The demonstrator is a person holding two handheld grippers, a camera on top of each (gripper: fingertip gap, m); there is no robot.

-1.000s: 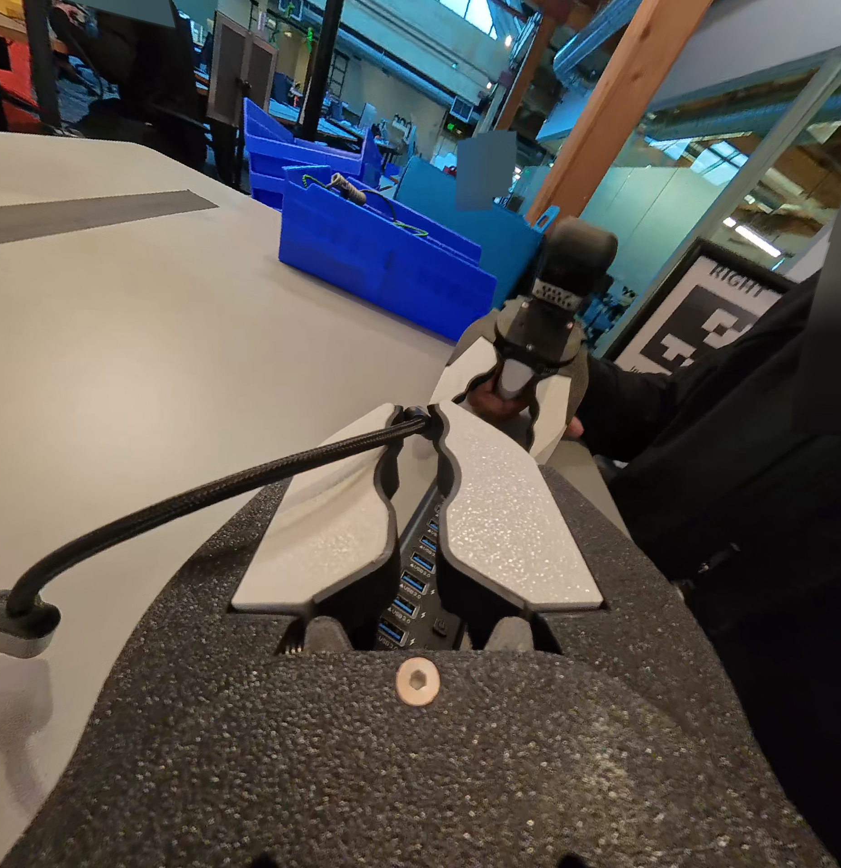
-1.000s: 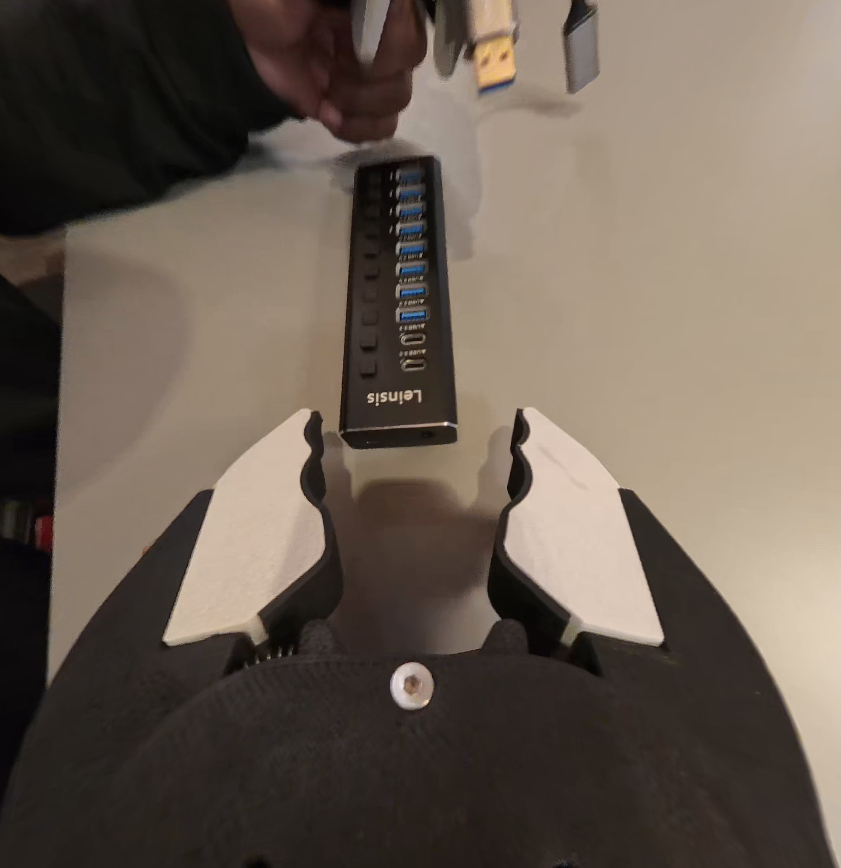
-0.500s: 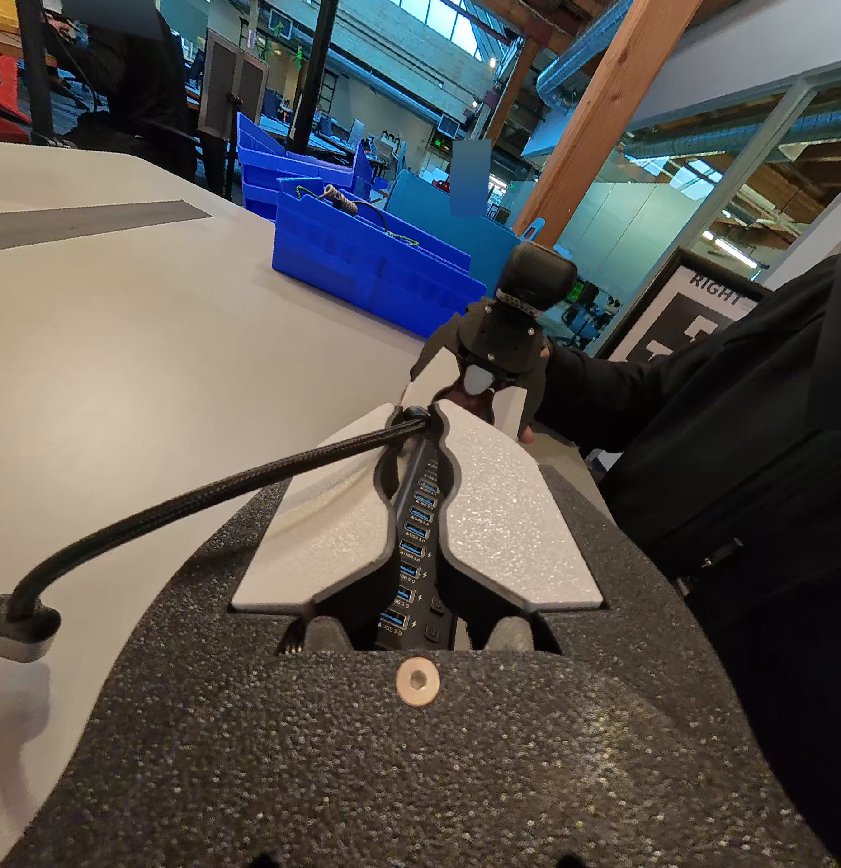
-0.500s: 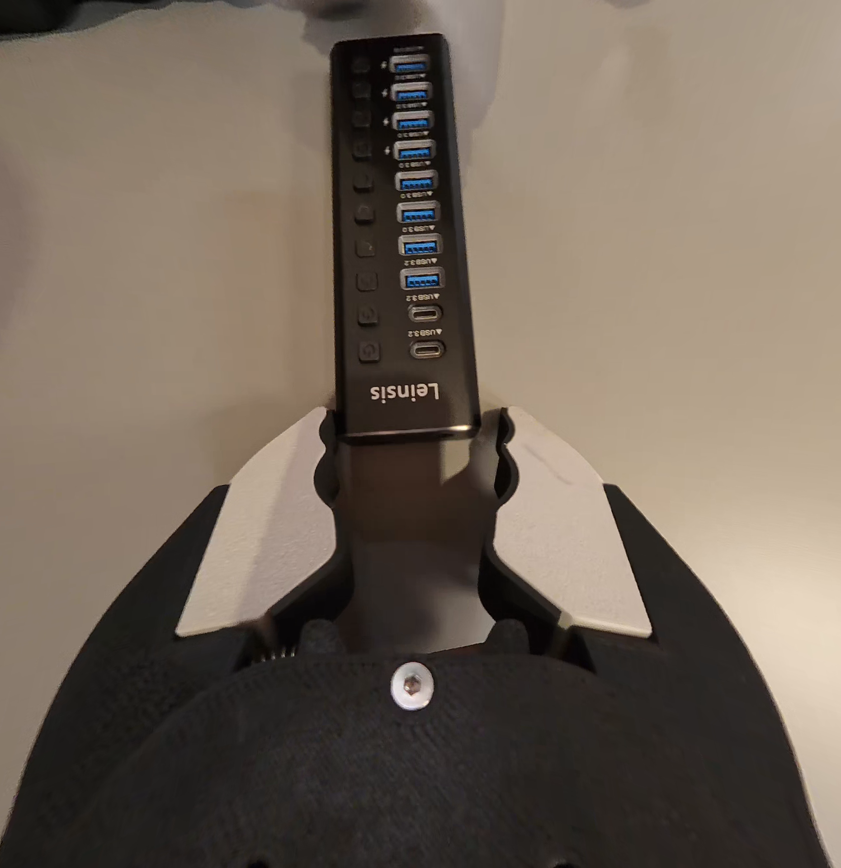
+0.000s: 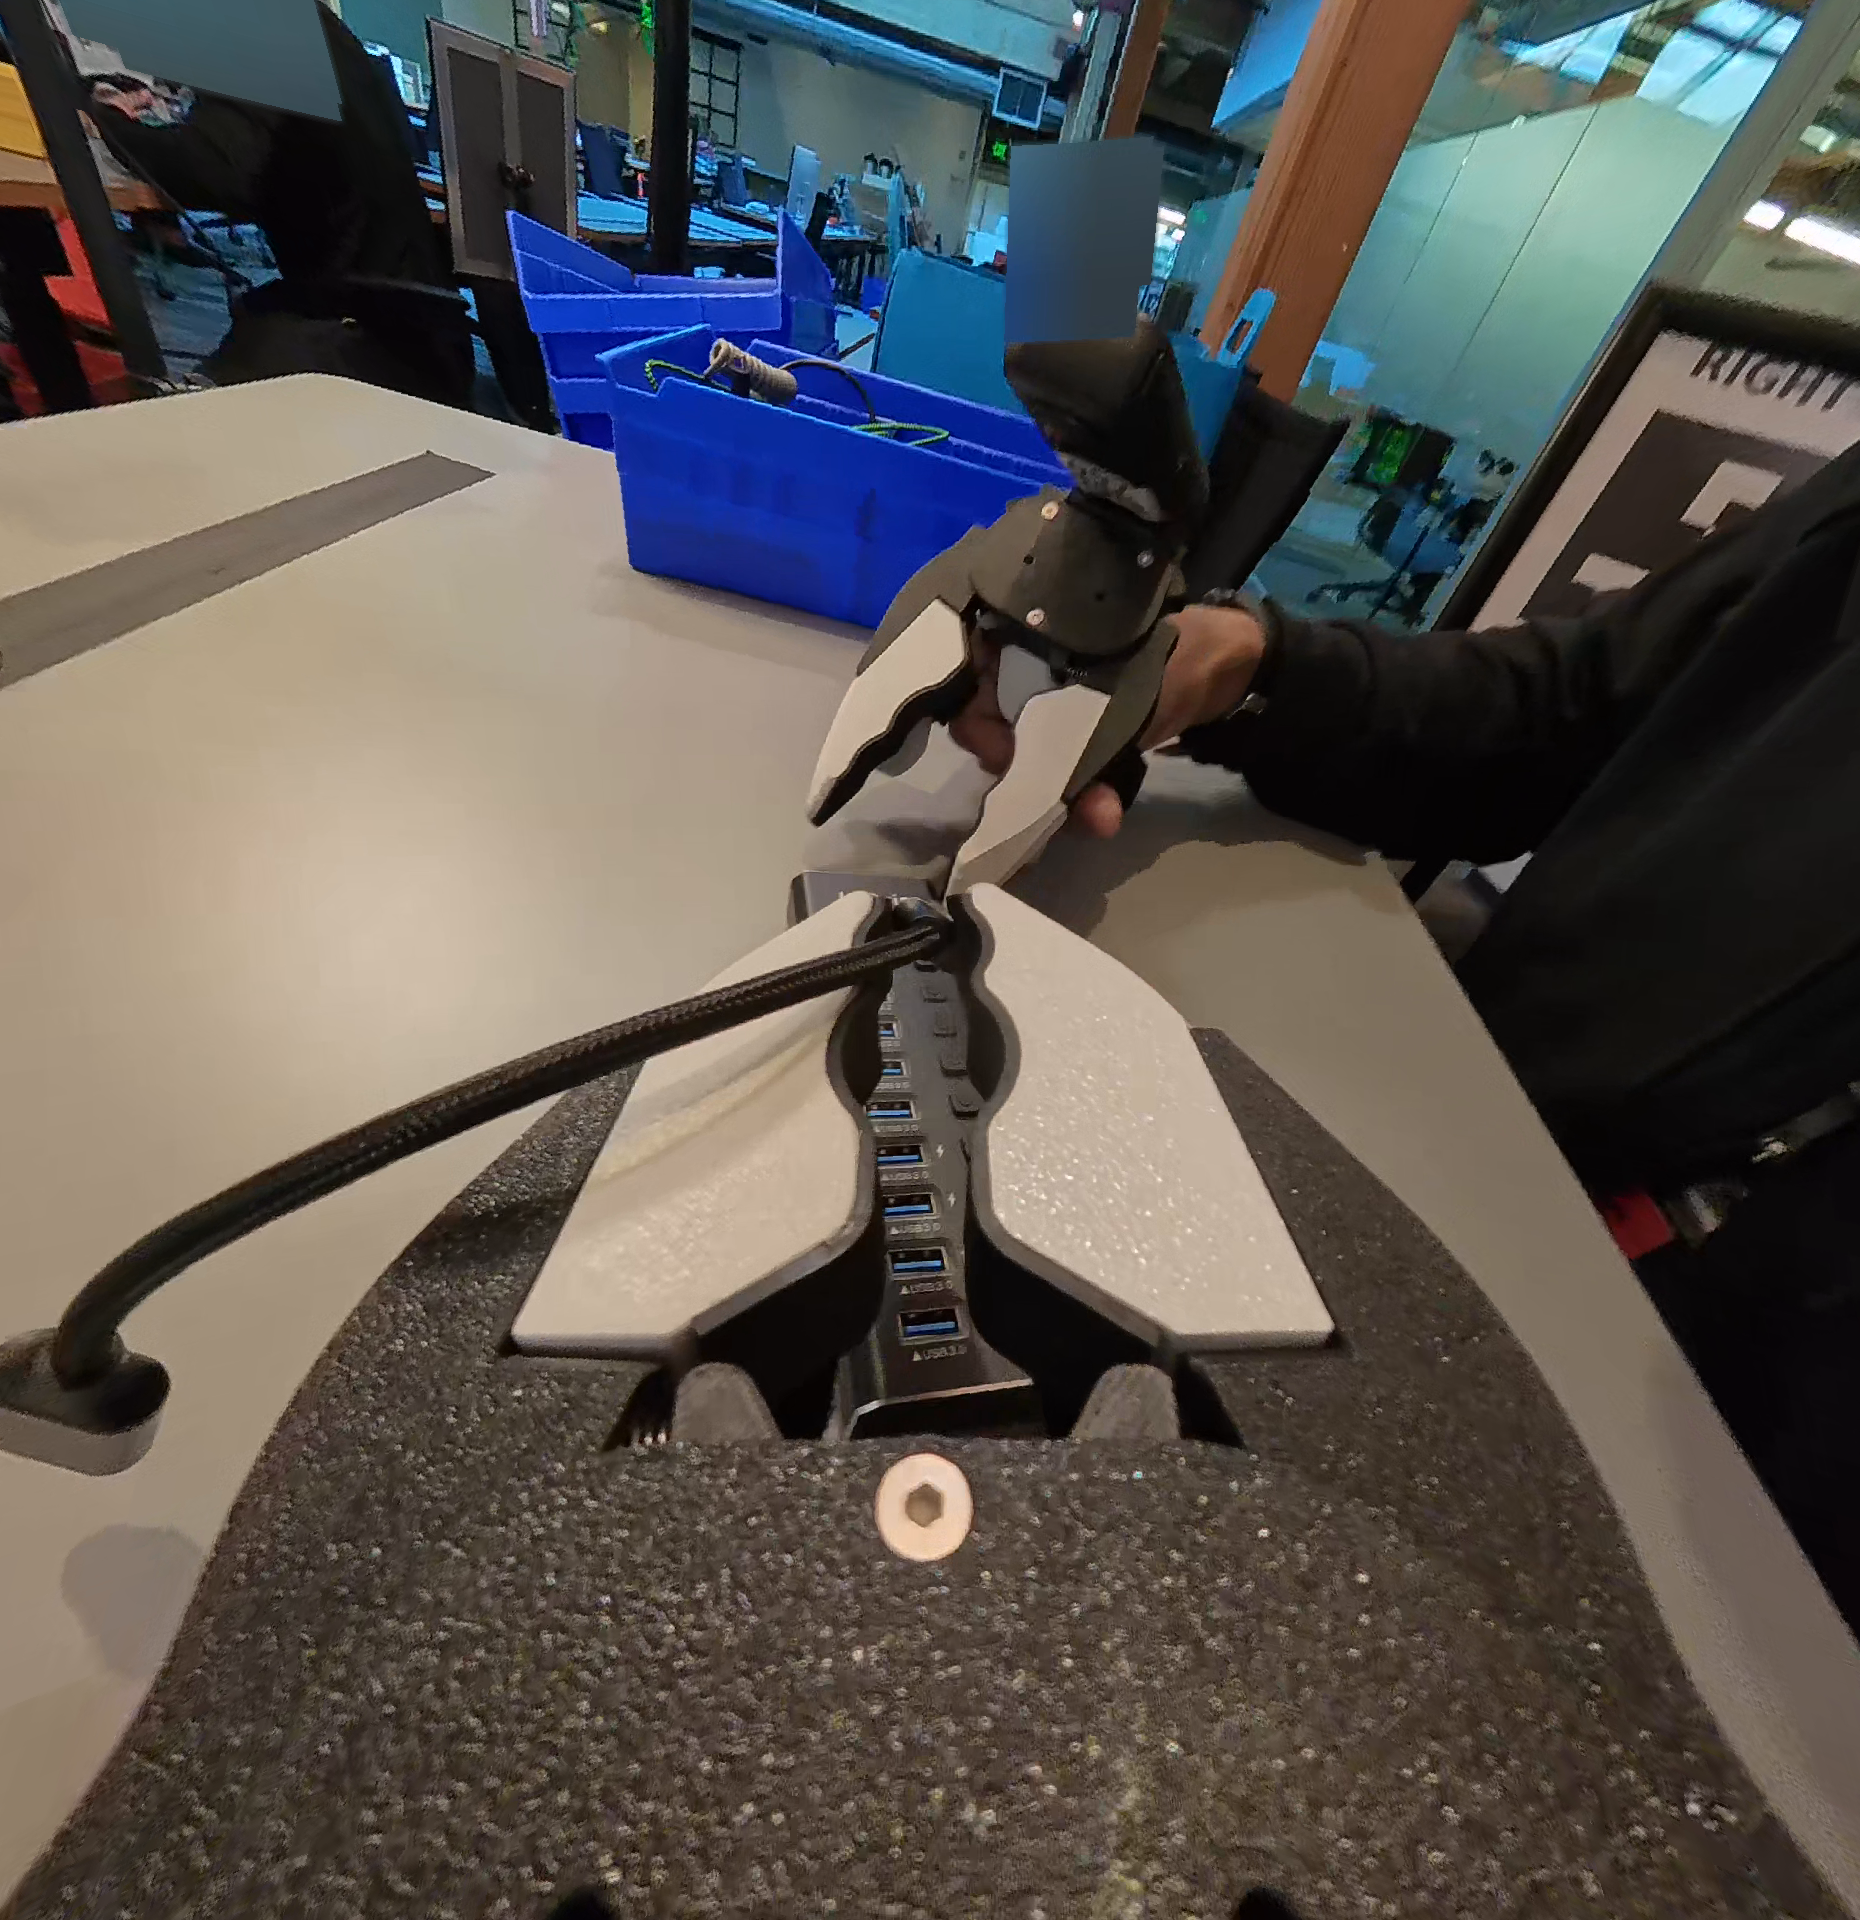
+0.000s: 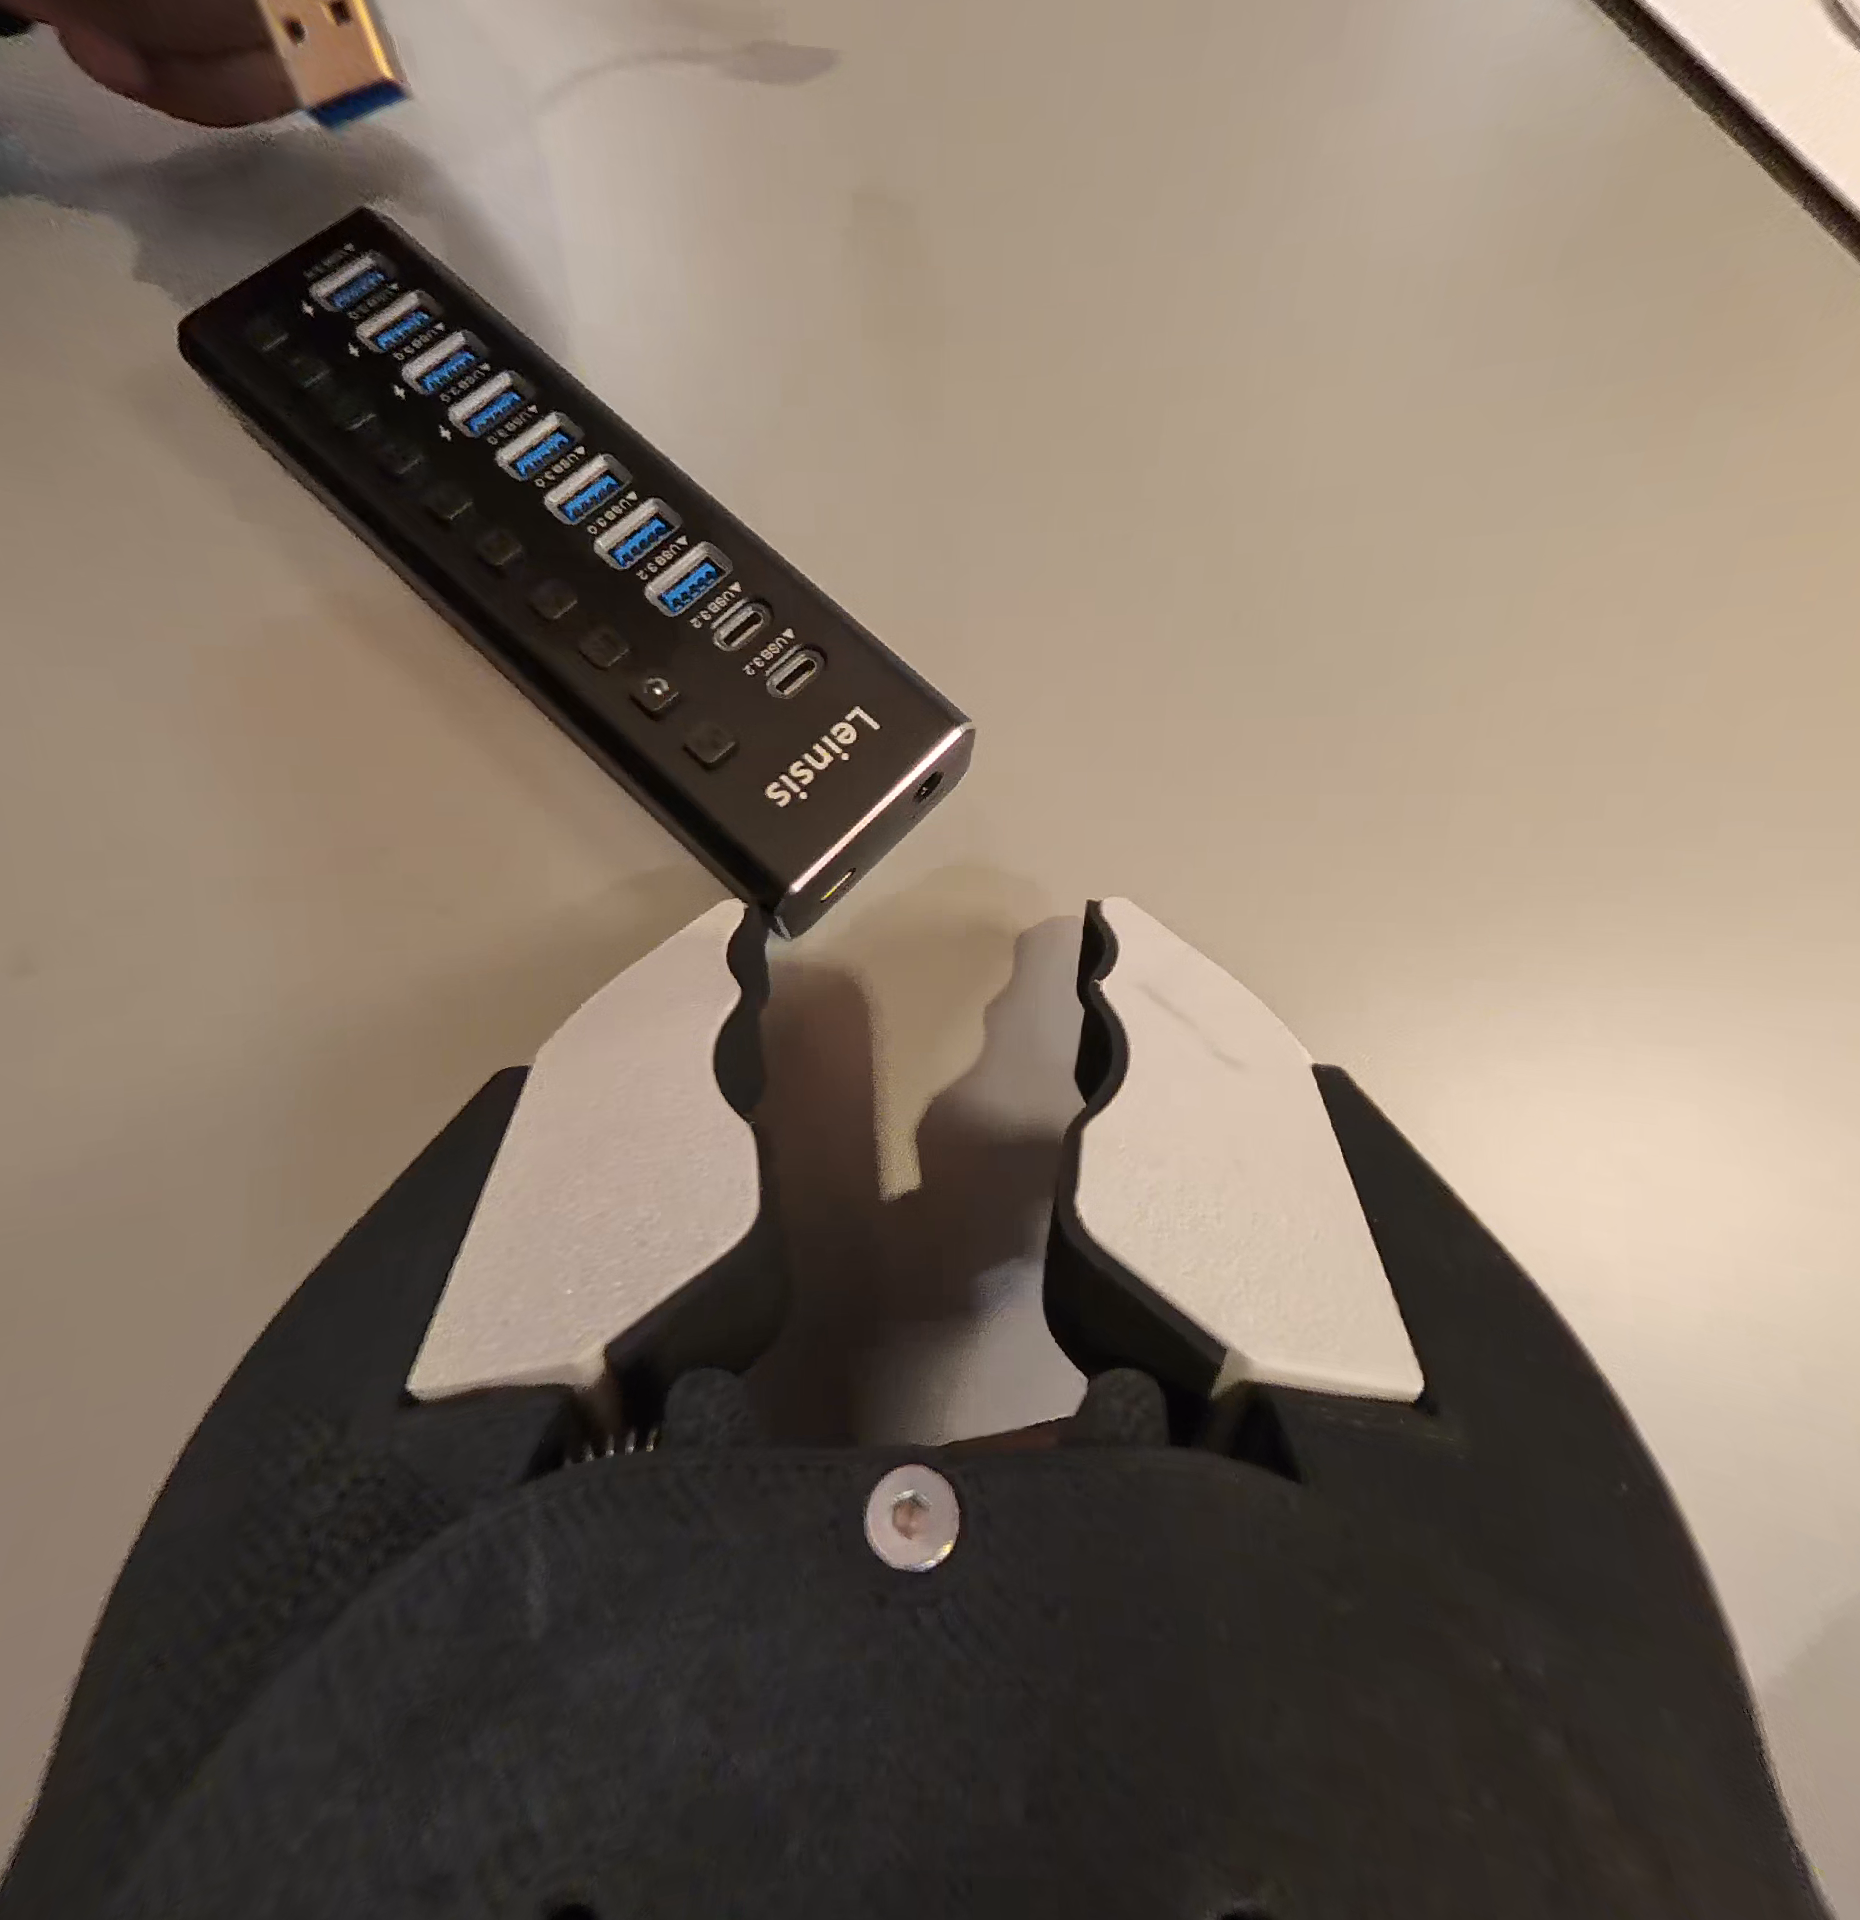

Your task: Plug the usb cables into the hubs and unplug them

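Observation:
A black USB hub (image 6: 573,551) with a row of blue ports lies flat on the grey table (image 6: 1321,520), angled in the right wrist view. My right gripper (image 6: 921,920) is open and empty, and its left fingertip (image 6: 739,925) is at the hub's near corner. It also shows in the left wrist view (image 5: 890,842), held by a hand just past the hub's far end. My left gripper (image 5: 926,914) is shut on a black braided USB cable (image 5: 438,1112) above the hub (image 5: 921,1205). The cable's USB plug (image 6: 334,52) hangs over the hub's far end. Its other grey connector (image 5: 69,1403) hangs at the left.
Blue bins (image 5: 801,499) stand at the table's far edge. A person's black sleeve (image 5: 1528,727) reaches in from the right, before a framed black-and-white marker board (image 5: 1684,468). A white object (image 6: 1788,104) lies at the top right of the right wrist view. Spacing between my two grippers at the tips: around 15 cm.
My right gripper has drawn back from the hub's end, which was between its fingers, and swung so the hub lies angled. My left gripper still holds the cable above the hub.

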